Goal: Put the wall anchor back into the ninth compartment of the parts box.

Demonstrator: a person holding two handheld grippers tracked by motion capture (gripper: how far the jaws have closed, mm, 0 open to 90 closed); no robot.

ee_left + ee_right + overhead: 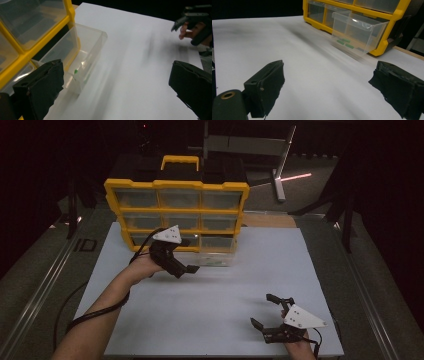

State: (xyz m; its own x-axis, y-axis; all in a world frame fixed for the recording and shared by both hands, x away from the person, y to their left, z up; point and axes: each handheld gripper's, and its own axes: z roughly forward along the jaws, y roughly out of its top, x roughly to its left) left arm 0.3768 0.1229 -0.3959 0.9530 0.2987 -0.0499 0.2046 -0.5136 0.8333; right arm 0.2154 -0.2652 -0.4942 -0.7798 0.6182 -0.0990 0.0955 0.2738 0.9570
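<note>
Clear drawer (355,32) stood pulled out of the yellow organizer's (176,185) bottom row, resting on the white counter (210,295), small green pieces (344,42) inside. Left gripper (187,269) hovered just beside it, jaws wide and empty (right gripper (267,312) likewise, well apart).

Hidden, cut-off and blurred parts around the yellow organizer (176,185)

In the high view, the left gripper (192,268) and its cable cover the organizer's lower-left compartment, and the contents of every compartment are too dim to tell. The pulled-out clear drawer (354,31) at the organizer's bottom row holds small green pieces (345,43), too small and smeared to identify; in the left gripper view its front wall blurs into the white board (140,65). The organizer's top is cut off by the frame in both gripper views. The right gripper (272,315), well apart from the organizer, is partly cropped at the bottom edge.
</note>
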